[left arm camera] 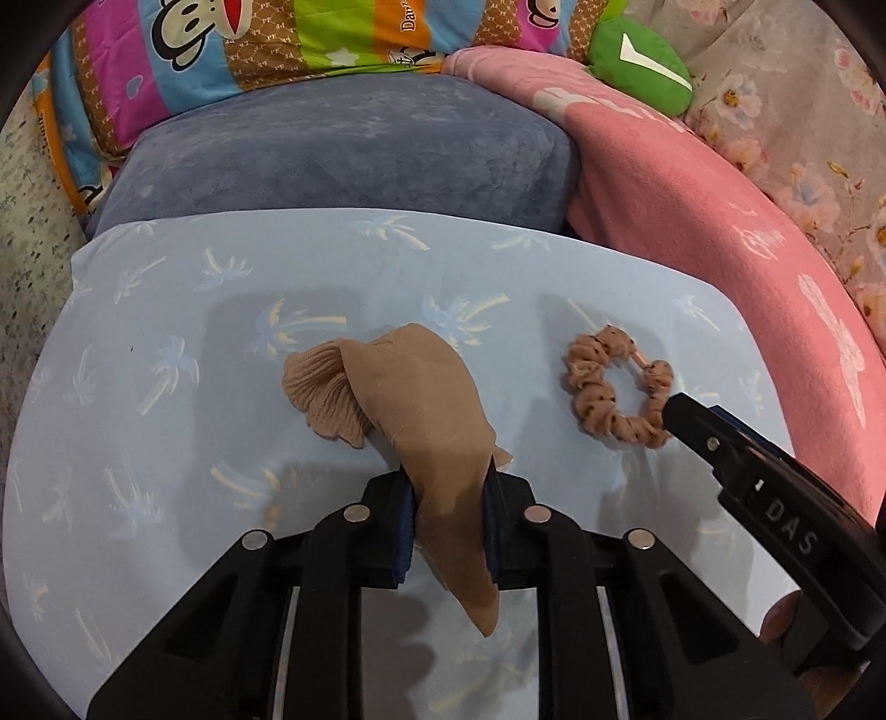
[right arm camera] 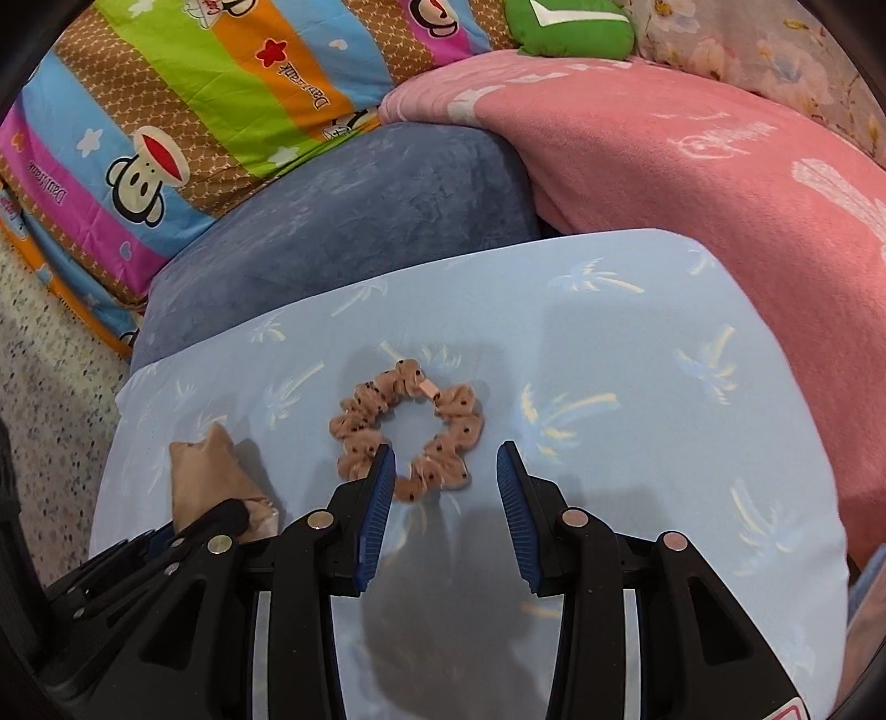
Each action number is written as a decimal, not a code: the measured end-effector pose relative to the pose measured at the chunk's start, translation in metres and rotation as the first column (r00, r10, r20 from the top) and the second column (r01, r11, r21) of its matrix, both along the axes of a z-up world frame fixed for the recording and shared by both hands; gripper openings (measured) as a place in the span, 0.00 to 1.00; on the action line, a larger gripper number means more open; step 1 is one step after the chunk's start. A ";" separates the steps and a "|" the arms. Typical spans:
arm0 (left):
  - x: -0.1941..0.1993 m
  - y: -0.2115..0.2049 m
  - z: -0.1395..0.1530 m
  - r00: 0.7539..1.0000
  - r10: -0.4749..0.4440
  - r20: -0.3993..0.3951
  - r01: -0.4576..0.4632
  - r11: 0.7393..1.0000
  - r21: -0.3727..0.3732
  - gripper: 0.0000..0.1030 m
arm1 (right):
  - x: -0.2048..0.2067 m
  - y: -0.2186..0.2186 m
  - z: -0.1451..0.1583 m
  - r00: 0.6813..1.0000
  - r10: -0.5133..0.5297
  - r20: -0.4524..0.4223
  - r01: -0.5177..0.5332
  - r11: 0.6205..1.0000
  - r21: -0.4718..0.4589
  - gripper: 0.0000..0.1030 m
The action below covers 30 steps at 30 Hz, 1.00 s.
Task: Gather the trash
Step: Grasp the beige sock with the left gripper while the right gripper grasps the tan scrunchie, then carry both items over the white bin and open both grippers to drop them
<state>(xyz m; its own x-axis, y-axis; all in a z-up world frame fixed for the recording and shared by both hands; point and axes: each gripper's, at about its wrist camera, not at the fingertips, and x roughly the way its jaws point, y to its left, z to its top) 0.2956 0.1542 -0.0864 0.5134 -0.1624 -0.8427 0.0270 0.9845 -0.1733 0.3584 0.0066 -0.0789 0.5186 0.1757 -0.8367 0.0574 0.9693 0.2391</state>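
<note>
A tan nylon sock [left arm camera: 421,399] lies on a light-blue palm-print pillow [left arm camera: 166,310]. My left gripper [left arm camera: 446,482] is shut on the sock's lower part, and its ribbed cuff fans out to the left. A brown dotted scrunchie [left arm camera: 584,385] lies to the right on the same pillow, with a finger [left arm camera: 698,426] of the right gripper at its edge. In the right wrist view my right gripper [right arm camera: 447,448] stands open just over the near side of the scrunchie [right arm camera: 360,426], nothing pressed between the pads. The sock [right arm camera: 205,476] and a left finger [right arm camera: 221,520] show at lower left.
A grey-blue cushion [left arm camera: 354,149] sits behind the pillow. A pink blanket [left arm camera: 720,249] lies to the right, a colourful cartoon quilt [left arm camera: 221,50] at the back, and a green plush [left arm camera: 637,61] at the top right. Speckled floor [right arm camera: 50,376] shows on the left.
</note>
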 end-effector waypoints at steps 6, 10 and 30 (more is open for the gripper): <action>0.004 0.000 -0.005 1.000 -0.001 -0.004 0.001 1.000 0.002 0.19 | 0.011 0.006 -0.018 0.999 -0.006 -0.036 0.006 1.000 -0.020 0.21; 0.002 -0.001 -0.004 1.000 -0.004 -0.003 0.004 1.000 0.002 0.19 | 0.001 0.002 -0.020 0.999 -0.016 -0.038 0.016 1.000 -0.017 0.10; -0.107 -0.032 0.010 0.996 -0.075 -0.038 0.073 0.997 -0.030 0.19 | -0.172 -0.045 0.009 0.995 -0.096 -0.041 0.098 0.995 0.031 0.07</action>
